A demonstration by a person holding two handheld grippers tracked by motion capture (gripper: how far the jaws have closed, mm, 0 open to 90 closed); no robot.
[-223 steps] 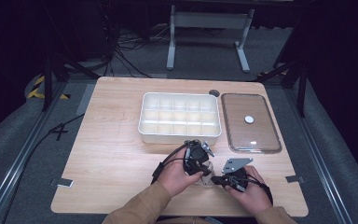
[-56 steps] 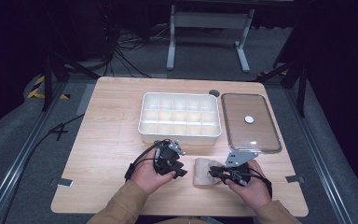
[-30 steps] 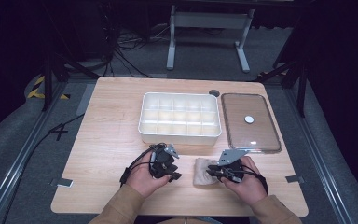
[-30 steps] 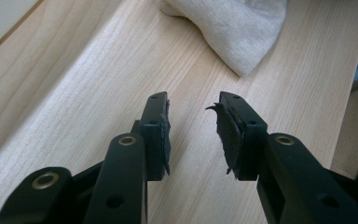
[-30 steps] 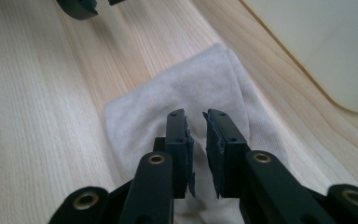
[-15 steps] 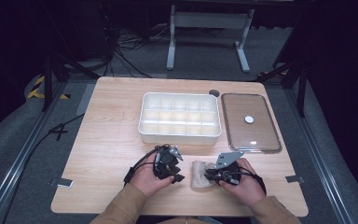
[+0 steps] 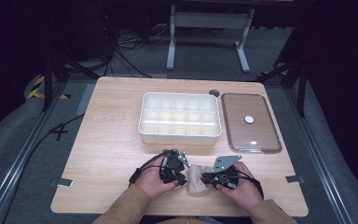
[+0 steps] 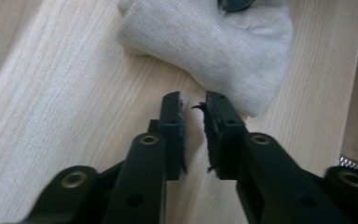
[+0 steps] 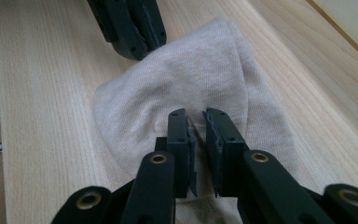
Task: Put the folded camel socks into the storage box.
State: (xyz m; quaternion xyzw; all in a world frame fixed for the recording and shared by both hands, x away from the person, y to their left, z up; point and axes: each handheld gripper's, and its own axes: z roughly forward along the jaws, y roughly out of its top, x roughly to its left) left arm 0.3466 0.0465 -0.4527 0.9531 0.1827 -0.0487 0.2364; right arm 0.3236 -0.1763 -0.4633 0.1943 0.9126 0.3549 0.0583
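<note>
A crumpled beige cloth [image 7: 196, 181] lies on the wooden table near its front edge, between the two hands. My right gripper [image 7: 210, 178] is at the cloth's right side. In the right gripper view its jaws [image 9: 198, 116] stand almost together, pressed down into the cloth [image 9: 191, 74] with a fold pinched in the narrow gap. My left gripper [image 7: 177, 171] is at the cloth's left edge. In the left gripper view its jaws [image 8: 193, 100] are nearly together with nothing between them, and the tips sit just short of the cloth [image 8: 214, 42]. The left gripper [image 9: 137, 32] also shows at the top of the right gripper view.
A white compartment tray [image 7: 179, 137] stands in the middle of the table behind the hands. Its clear lid [image 7: 256, 135] with a white knob lies flat to the right. A small dark hole [image 7: 214, 93] sits at the back. Bare wood lies to the left.
The left gripper has moved right, up to the cloth's edge. The right gripper has shifted slightly left with the cloth, so the two hands are now closer together.
</note>
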